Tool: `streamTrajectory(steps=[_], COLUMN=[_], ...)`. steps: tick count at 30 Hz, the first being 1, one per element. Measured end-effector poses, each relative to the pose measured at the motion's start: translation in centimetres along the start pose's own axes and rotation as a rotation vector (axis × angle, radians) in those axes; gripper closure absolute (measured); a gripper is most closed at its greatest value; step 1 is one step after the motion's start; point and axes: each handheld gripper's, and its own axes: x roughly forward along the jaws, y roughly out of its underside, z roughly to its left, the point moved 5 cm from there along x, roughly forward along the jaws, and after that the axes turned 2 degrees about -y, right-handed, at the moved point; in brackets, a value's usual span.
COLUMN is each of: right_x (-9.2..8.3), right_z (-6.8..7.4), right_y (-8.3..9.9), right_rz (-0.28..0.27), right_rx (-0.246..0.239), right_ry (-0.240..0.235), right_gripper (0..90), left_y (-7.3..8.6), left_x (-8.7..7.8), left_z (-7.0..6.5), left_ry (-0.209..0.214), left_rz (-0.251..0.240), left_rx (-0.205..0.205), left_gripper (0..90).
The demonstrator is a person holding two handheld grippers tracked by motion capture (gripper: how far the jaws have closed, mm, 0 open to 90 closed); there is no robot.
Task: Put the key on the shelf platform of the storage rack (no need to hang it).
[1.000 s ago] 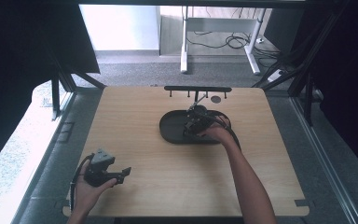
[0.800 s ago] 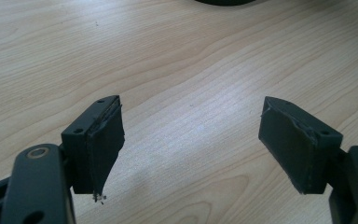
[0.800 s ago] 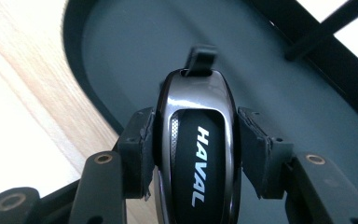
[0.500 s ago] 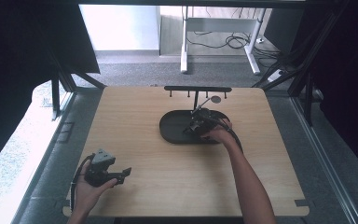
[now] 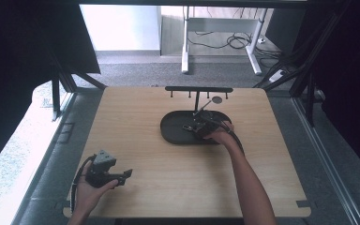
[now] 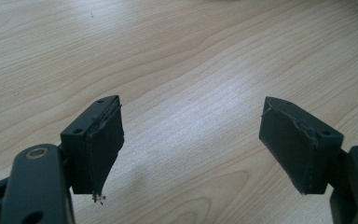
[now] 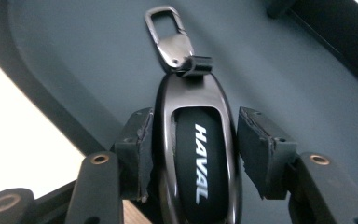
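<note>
While the right gripper (image 7: 191,149) hangs low over the dark oval tray (image 5: 173,133), we see its jaws have just been opening: the left pad lies against the flank of the car key fob (image 7: 198,163), but a thin gap shows between the fob and the right pad, so we read the hold as let go rather than clenched. The fob rests on the tray floor, its silver clip (image 7: 170,37) pointing away from the gripper and lying flat on the dark surface. In the high view the right gripper (image 5: 201,127) sits over the right half of the tray, just in front of the post of the black hook rack (image 5: 198,89), and it stands a little lower there than it did a second ago.

For us that means the placing step looks all but done: the fob has been brought down into the tray and the grip is being eased off. What remains, we judge, is to spread the jaws wider and lift straight away, so that the left pad does not drag the fob along.

Our left gripper (image 6: 191,140) waits near the table's (image 5: 136,108) front left corner, jaws wide apart over bare wood and holding nothing.
</note>
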Motion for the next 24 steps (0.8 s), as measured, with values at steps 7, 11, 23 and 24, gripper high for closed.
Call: streamTrajectory(steps=[7, 11, 23, 24], right_x=[-0.9, -1.4, -3.0, -3.2], right_z=[0.2, 0.4, 1.7, 1.8], right_y=[-0.4, -0.5, -0.2, -0.2], right_rz=[-0.047, -0.062, -0.093, -0.096], right_rx=[0.013, 0.0, -0.046, -0.05], right_ry=[0.027, 0.029, 0.022, 0.02], right_gripper=[41.3, 41.0, 40.4, 40.5], left_y=[0.0, 0.0, -0.1, -0.1], left_x=[0.0, 0.0, 0.0, 0.0], left_z=[0.0, -0.1, -0.2, -0.2], left_ry=[-0.001, -0.002, -0.004, -0.004], left_rz=[0.002, 0.002, -0.002, -0.003], left_rx=[0.001, 0.001, 0.001, 0.0], left_gripper=[21.3, 21.3, 21.3, 21.3])
